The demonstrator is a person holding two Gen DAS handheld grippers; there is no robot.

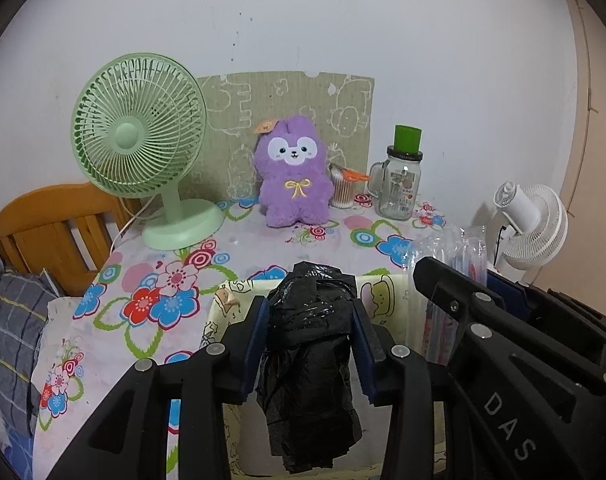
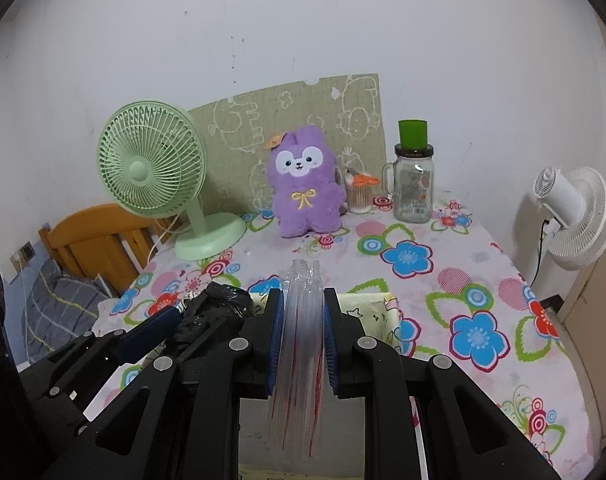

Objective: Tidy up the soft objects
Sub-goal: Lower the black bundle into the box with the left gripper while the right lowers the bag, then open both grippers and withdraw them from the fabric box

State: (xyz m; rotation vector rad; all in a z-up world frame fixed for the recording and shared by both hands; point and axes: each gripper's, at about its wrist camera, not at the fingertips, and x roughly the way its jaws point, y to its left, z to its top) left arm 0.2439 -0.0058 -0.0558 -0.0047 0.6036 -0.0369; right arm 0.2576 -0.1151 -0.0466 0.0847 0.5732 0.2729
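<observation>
- Bag roll [image 1: 309, 344], black plastic, crumpled, sits between the left gripper [image 1: 311, 340] fingers [image 1: 259, 344]; blue pads press its sides, so it is pinched, loosely by the look.
- Left view: roll hangs over a cream cartoon-print box [image 1: 377, 292] at the near edge of the table [image 1: 263, 248]. Roll's lower end droops below the fingers.
- Left view: right gripper [image 1: 479, 300] is just beside on the right, carrying a clear packet [image 1: 439, 320] with red marks.
- Judgement: step is dropping both soft items into the box. Centre the roll over the opening before letting go, since the limp tail could catch on the rim.
- Left view, back of table: green fan [image 1: 143, 152], purple plush [image 1: 291, 176], swab cup [image 1: 343, 192], glass jar [image 1: 401, 184]. All well apart from the box, no clash risk.
- Right view: clear packet [image 2: 303, 344] is clamped flat between the right gripper [image 2: 303, 340] fingers [image 2: 275, 340], which are closed tight on it. Its top sticks up past the tips, its bottom hangs down.
- Right view: box [image 2: 377, 312] rim shows just behind and to the right of the fingers; the packet is above or at its opening, cannot tell which.
- Right view: left gripper [image 2: 191, 320] with bag roll [image 2: 219, 312] is close on the left.
- Judgement: keep the two grippers from knocking together. Lower the packet upright so it slips along the box wall and does not fold.
</observation>
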